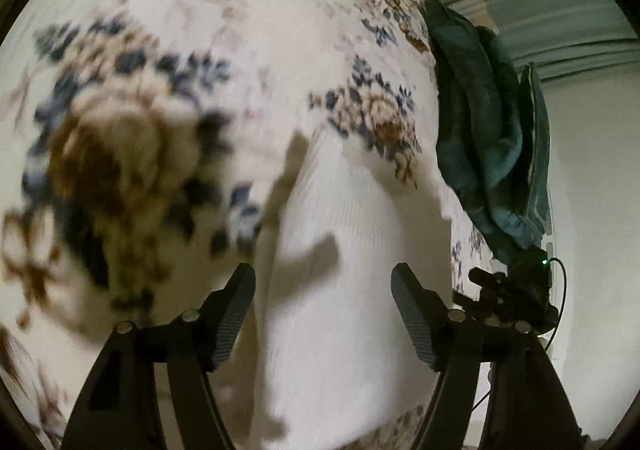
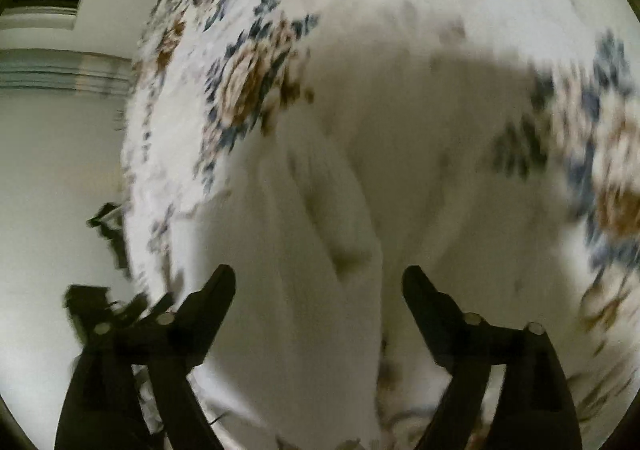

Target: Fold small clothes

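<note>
Bedspread [image 1: 168,61]: floral, cream with blue and brown blooms, it covers the bed and serves as the folding ground; it fills the left of the left wrist view, blurred there.
Left tongs [image 1: 323,292]: wide apart, holding nothing, poised above the garment's middle, probably ready to drop onto an edge or crease.
Garment [image 1: 360,250]: plain white ribbed cloth lying flat on the bedspread, running away from both cameras; it sits right under both tongs, so either can reach it.
Garment edges: the left side edge shows as a shadowed line against the flowers; the right one ends in a ragged corner near the bed's side. Whether it is already folded once I cannot tell.
Teal pile [image 1: 480,121]: dark green-blue cloth heaped at the bed's right edge, apart from the garment, likely set aside out of the way.
Right tongs [image 2: 319,284]: also wide, gripping nothing, over a long fold or ridge of the garment [image 2: 320,209]; heavy blur here.
Room: open bedspread left and beyond the garment; the right is tighter, with the bed edge and pile near.
</note>
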`<state>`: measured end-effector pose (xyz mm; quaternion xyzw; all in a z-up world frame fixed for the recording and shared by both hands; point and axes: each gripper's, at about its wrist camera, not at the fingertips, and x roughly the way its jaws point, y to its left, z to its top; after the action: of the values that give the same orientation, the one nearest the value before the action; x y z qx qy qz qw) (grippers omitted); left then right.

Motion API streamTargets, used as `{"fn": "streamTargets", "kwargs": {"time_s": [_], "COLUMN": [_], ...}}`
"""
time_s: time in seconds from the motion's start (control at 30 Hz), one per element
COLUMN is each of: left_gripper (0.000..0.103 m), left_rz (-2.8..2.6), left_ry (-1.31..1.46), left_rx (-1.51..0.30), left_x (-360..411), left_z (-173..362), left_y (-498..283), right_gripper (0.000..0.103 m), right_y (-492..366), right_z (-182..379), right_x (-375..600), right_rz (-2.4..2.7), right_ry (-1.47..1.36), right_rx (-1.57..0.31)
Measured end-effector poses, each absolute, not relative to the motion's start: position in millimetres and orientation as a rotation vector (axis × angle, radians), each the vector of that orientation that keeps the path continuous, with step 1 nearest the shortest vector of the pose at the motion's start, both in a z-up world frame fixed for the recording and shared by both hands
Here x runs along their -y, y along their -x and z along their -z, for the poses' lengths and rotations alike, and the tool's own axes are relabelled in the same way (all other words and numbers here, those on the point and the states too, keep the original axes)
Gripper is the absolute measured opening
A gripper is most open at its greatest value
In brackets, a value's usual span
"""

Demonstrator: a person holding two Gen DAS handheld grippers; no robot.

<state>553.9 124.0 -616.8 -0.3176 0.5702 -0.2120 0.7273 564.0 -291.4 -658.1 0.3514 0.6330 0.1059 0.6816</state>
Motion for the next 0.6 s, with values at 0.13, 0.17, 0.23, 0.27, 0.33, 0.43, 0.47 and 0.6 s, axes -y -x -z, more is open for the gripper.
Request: {"fn": "streamTargets", "kwargs": {"time_s": [0.13,0.17,0.23,0.27,0.33,0.43,0.47,0.6], "left_gripper": [0.068,0.068,0.068,0.068,0.068,0.069,0.073,0.103], "left_rz": [0.385,0.317,0.205,0.157,0.11,0.068,0.074,0.051], "left_ry": [0.682,0.631,0.478,0.412,0.324,0.246,0.233,0.201], "left_rx": [-1.309,-1.322,-1.305,-1.3,-1.339,-1.416,-1.386,-1.407], "left_x": [-127.6,-131.8,-139.7,-143.5,-146.1,-149.2,-147.6,-128.6], "left_z": [634.4,633.5,622.3,618.1,627.6,663.1,664.3,675.3], "left_y": [-526.6,-515.2,-488.0,-470.8,-446.3,-425.0,-423.2,-438.2], "right_gripper": [0.093,0.093,0.093,0.093,0.093,0.093,0.093,0.093], "right_y": [-531.4,-522.9,-506.4,-497.1,-480.5,-458.1,-453.2,-440.0], "right_z": [679.0,677.7,671.5,667.9,662.3,655.4,653.8,646.0], "right_x": [276.4,274.0,270.2,267.2,259.5,246.9,243.0,229.3], "right_rz": [-0.239,-0.224,-0.178,-0.157,-0.099,-0.046,-0.037,-0.022], "right_ry": [-0.741,-0.717,-0.673,-0.651,-0.587,-0.514,-0.504,-0.482], "right_rx": [-1.493,-1.482,-1.457,-1.447,-1.44,-1.432,-1.432,-1.425]}}
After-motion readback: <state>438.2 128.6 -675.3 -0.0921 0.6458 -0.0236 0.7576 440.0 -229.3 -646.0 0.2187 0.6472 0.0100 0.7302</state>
